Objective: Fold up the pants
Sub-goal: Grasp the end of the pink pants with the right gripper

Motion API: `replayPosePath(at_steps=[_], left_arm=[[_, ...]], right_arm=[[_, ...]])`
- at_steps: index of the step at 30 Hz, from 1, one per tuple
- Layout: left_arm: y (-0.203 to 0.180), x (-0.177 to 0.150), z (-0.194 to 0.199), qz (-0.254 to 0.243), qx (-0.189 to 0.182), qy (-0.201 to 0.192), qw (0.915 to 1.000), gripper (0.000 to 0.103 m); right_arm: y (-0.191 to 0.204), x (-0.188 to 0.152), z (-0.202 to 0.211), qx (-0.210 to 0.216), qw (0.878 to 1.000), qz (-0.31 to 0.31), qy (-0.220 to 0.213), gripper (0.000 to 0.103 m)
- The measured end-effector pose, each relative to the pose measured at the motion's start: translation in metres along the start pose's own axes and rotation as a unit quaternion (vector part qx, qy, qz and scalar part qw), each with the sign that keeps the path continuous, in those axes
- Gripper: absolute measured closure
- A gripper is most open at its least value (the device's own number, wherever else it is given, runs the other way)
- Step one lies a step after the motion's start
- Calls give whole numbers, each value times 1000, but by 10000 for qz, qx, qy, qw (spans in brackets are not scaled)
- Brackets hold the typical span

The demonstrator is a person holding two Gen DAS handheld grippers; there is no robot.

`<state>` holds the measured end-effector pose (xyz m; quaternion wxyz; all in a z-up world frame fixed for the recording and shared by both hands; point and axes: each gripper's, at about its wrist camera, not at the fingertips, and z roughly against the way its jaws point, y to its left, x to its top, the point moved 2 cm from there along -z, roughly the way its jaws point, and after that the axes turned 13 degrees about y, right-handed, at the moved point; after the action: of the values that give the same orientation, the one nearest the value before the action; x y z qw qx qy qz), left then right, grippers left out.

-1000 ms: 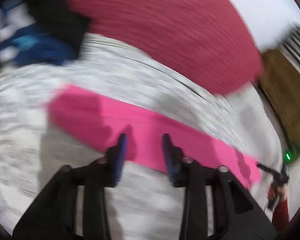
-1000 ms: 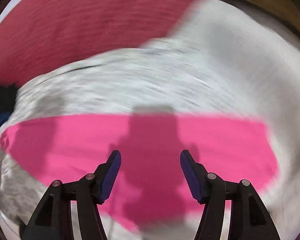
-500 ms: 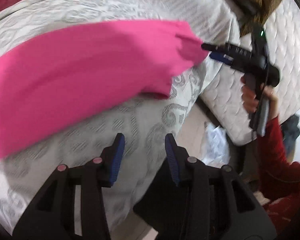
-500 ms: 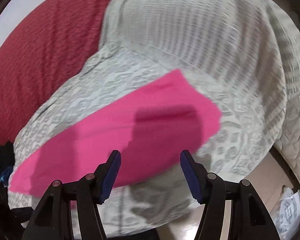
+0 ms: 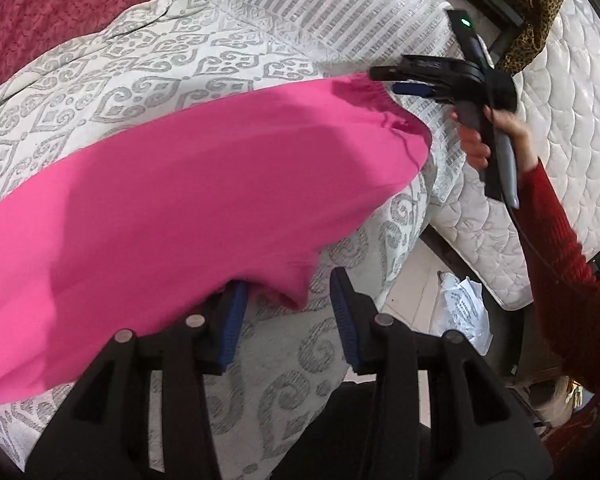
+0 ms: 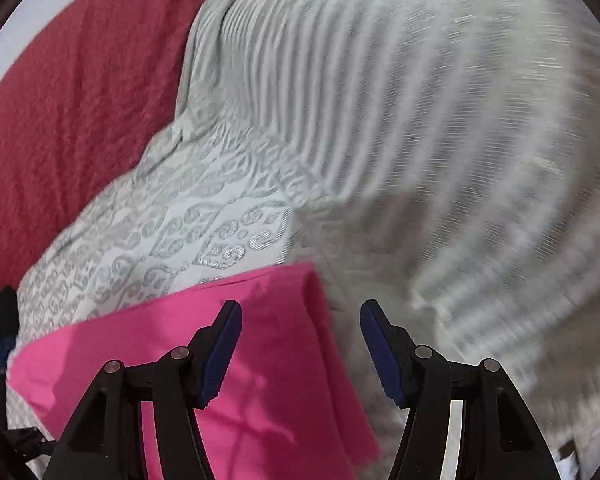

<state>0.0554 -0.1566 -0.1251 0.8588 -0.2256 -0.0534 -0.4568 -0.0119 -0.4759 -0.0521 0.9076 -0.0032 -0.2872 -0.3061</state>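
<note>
The bright pink pants (image 5: 160, 196) lie flat across a white bedspread with grey patterns (image 5: 172, 52). My left gripper (image 5: 286, 300) is open at the near corner of the pants' end; its left pad is partly hidden under the pink hem. My right gripper (image 5: 384, 80) shows in the left wrist view at the far corner of the same end, jaws apart around the elastic edge. In the right wrist view the right gripper (image 6: 300, 344) is open with the pink edge (image 6: 260, 340) between its pads.
A dark red blanket (image 6: 68, 100) lies beyond the bedspread. A bare quilted mattress (image 5: 572, 120) and a leopard-print cloth (image 5: 532, 8) are at the right. The floor with crumpled paper (image 5: 464, 308) is below the bed edge. The person's red sleeve (image 5: 560, 248) crosses the right.
Both grippers have swung along the pants to one end and closed in on its two corners. The cloth edge now sits at the pads of each gripper.
</note>
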Motion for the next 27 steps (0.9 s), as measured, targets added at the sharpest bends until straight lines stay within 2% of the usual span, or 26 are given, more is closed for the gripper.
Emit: replayPosePath(at_steps=[1,2,3,4,9,10,12,14,15,17,20,21,24,27], left_arm=[[1,2,-1,38,1,16,10000,60],[1,3,-2,78,-33,9,10000,60],[1,5,-2,96,-73,-8,9999,60],[0,6,-3,92,-108,-28,9999,60],[-14,11,-5,-189,-122,-41,9997,60],[-17,10,-7,-254,-116,-21,9996,60],[-18,9,-11,-287,-129,46,9995,60],[-17,7,-14,-249,-134,98,9996,60],[-15,6,-14,-212,-139,104,9996,60],[-12,4,-14,-125,-163,131,9997,60],[-10,3,-13,-70,-172,123,9998,60],[-10,4,-12,-56,-189,100,9998,60],[-9,7,-13,23,-283,59,9996,60],[-11,9,-16,1,-257,70,9996,59]], right_arm=[[4,4,-8,-35,9999,61,129,41],[8,4,-12,-35,9997,132,182,50],[13,5,-17,-109,9994,254,222,75],[15,6,-19,-209,9990,315,244,85],[1,12,0,-119,9996,-100,-227,86],[-7,17,-1,8,9995,-234,-218,86],[-14,26,-20,33,9995,-280,124,85],[-5,25,-38,-274,9988,85,386,85],[1,23,-39,-498,9978,303,305,84],[4,24,-32,-569,9977,344,151,84],[-12,32,-15,-171,9996,-189,-125,85],[-15,34,-15,-137,9994,-289,-88,85],[-14,33,-27,-566,9981,-228,55,85],[-17,29,-38,-579,9978,-293,121,85]])
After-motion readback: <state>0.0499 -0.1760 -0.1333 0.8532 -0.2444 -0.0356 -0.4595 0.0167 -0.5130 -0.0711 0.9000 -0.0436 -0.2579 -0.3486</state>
